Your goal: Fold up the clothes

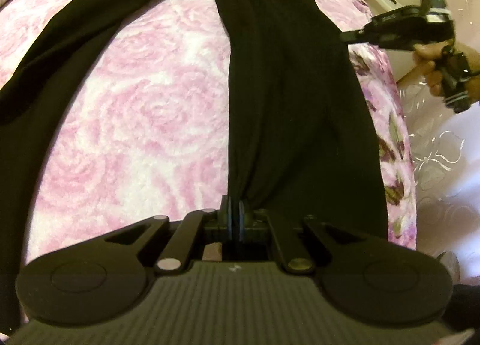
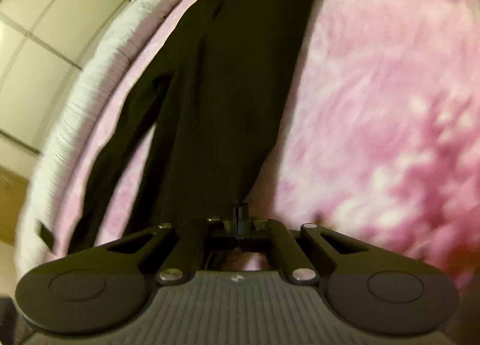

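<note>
The left gripper (image 1: 237, 213) has its two fingers pinched tight on a bunch of the black clothing (image 1: 288, 99) at the bottom middle. The right gripper (image 2: 241, 216) pinches the same black cloth too. The clothing stretches up the frame across the pink rose blanket (image 1: 144, 111).

The left gripper (image 1: 236, 210) pinches black trousers (image 1: 288, 99) over the pink rose blanket (image 1: 144, 111), the right gripper (image 1: 348, 37) gripping their far edge.
</note>
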The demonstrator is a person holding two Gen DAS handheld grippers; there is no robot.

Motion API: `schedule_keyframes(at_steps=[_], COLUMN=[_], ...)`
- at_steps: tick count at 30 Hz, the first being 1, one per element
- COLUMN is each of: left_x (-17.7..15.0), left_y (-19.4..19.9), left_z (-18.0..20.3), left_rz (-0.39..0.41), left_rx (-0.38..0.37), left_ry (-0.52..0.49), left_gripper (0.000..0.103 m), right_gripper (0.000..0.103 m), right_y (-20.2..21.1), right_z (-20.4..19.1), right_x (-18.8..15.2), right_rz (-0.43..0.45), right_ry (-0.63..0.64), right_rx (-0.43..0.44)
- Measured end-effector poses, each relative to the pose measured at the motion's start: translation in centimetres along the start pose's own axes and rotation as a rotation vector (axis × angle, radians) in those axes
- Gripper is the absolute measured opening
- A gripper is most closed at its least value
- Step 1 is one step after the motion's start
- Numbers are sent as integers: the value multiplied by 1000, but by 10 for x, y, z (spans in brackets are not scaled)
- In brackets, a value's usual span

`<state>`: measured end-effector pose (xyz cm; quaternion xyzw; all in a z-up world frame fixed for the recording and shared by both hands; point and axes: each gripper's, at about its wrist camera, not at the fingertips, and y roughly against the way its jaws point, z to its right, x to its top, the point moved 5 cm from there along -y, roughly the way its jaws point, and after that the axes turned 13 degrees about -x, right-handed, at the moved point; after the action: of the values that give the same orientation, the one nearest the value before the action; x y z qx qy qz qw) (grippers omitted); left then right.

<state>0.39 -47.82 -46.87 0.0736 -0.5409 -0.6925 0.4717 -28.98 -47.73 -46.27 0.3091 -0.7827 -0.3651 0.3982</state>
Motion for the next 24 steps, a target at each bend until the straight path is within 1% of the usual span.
schedule_keyframes(at_steps=[2,3,4,5,6,8,9,10,11,13,15,16,18,20,21,22,23,24], left_x=[-3,-4,-5,-7,-8,-13,-18,-24,-31,-48,-68,-79,-100,-118,-123,-124,-125,-124], left_y=[-1,-1,3,7,11,23,30,37,44,57,64,65,61,54,51,53,56,63], left_z=[0,-1,-1,-2,-2,-1,1,3,5,15,26,30,35,38,38,37,35,30], left_rz=[-8,-5,1,8,14,27,29,32,31,24,-4,-17,-51,-91,-110,-104,-97,-76], left_rx=[22,29,25,21,16,11,5,-1,-13,-31,-42,-46,-51,-52,-51,-43,-37,-36], left_ry=[-25,-20,-12,-4,3,-2,1,4,14,15,1,-8,-34,-63,-79,-90,-100,-87], left_gripper=[6,11,14,15,19,21,22,23,24,30,35,37,38,34,16,0,0,0], right_gripper=[0,2,6,7,11,20,31,39,40,40,40,43,45,45,45,45,45,45], right_y=[10,15,21,26,31,43,49,56,59,63,65,67,69,71,72,73,74,75], right_z=[-1,-2,-2,-3,-3,-15,-21,-28,-33,-43,-52,-57,-62,-66,-67,-69,-71,-73], right_x=[0,1,1,1,2,-24,-38,-53,-71,-110,-153,-173,-196,-216,-226,-236,-246,-256], right_rz=[13,20,27,34,40,30,23,16,-1,-43,-98,-121,-137,-149,-155,-161,-166,-172], right_ry=[37,56,75,93,112,125,130,134,136,134,115,105,88,72,63,55,47,39], right_rx=[-32,-49,-65,-81,-97,-61,-38,-15,7,47,83,98,104,106,108,109,110,111])
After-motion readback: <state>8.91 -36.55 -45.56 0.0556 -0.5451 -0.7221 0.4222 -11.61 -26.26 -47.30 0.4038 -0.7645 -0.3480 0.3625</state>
